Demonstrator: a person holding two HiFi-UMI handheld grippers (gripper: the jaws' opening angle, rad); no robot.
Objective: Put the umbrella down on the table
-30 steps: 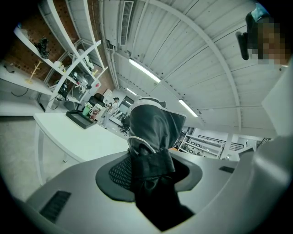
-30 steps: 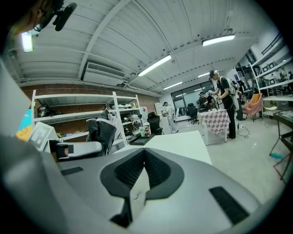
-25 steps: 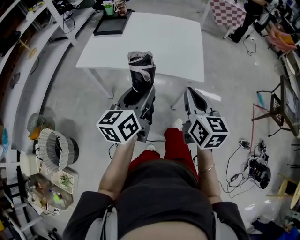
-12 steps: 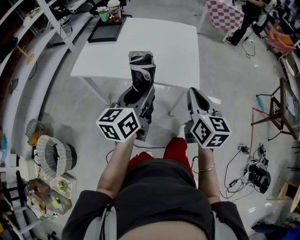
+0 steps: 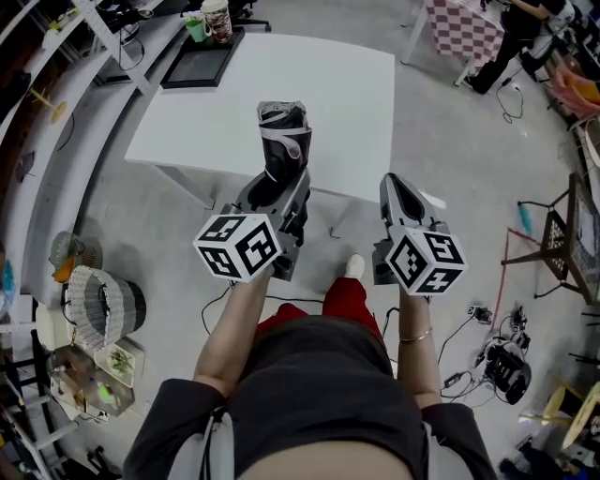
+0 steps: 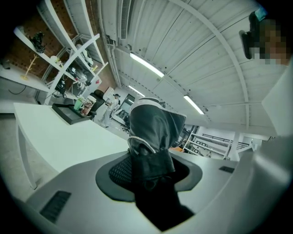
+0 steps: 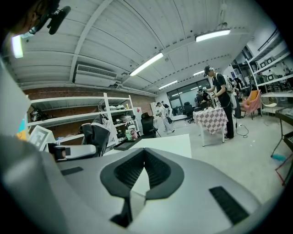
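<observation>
A folded black umbrella (image 5: 283,141) with a pale strap stands upright in my left gripper (image 5: 279,187), which is shut on its lower part. Its top shows over the near part of the white table (image 5: 309,75). In the left gripper view the umbrella (image 6: 153,132) fills the gap between the pads of that gripper (image 6: 151,160), with the table (image 6: 50,137) to the left. My right gripper (image 5: 394,184) is held beside it near the table's front edge, shut with nothing in it. In the right gripper view its tips (image 7: 144,153) meet, with the table (image 7: 169,144) ahead.
A black tray (image 5: 197,58) with two cups (image 5: 208,19) sits at the table's far left corner. Shelves run along the left, and a round fan (image 5: 103,305) lies on the floor. A checkered table (image 5: 466,23) with a person (image 5: 511,37) stands far right; cables (image 5: 497,352) lie on the floor at the right.
Both grippers have moved forward toward the table, so its near edge now lies closer under them. The umbrella stays upright in the left gripper; the right stays shut.
</observation>
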